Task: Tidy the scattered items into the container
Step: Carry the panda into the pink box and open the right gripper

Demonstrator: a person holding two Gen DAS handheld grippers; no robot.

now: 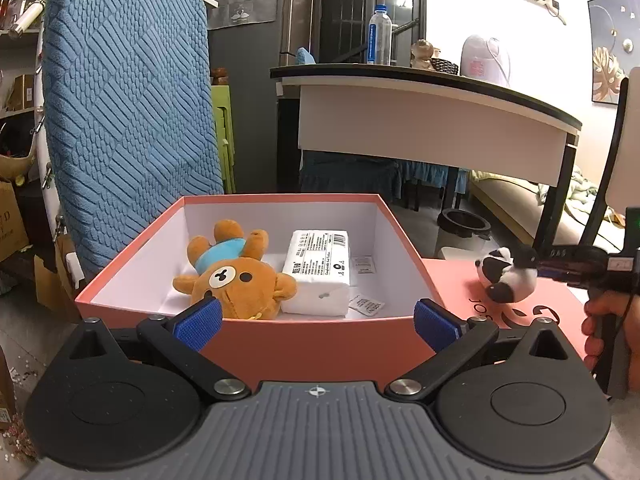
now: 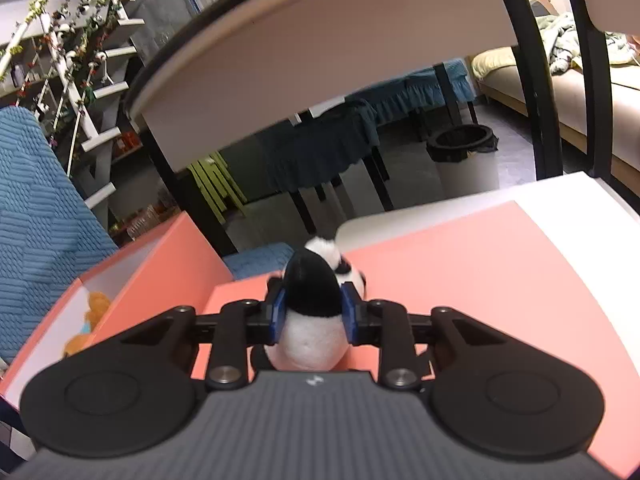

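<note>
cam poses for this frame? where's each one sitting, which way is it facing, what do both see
Left wrist: sits behind the open left gripper, faces into the pink box holding a bear plush and a tissue pack; a hand on the right gripper shows at its right edge.
Right wrist: sits behind the right gripper, shut on the panda plush, above the pink lid, facing the table and bin.
Shared: panda, box, bear, lid.

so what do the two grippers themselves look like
Both match. The left gripper has black linkage arms with silver pivot screws, blue ribbed pads, two round black discs and a grey ribbed body bearing a small white crosshair mark. The right gripper has the same black arms, blue pads and grey ribbed body with a small white logo.
</note>
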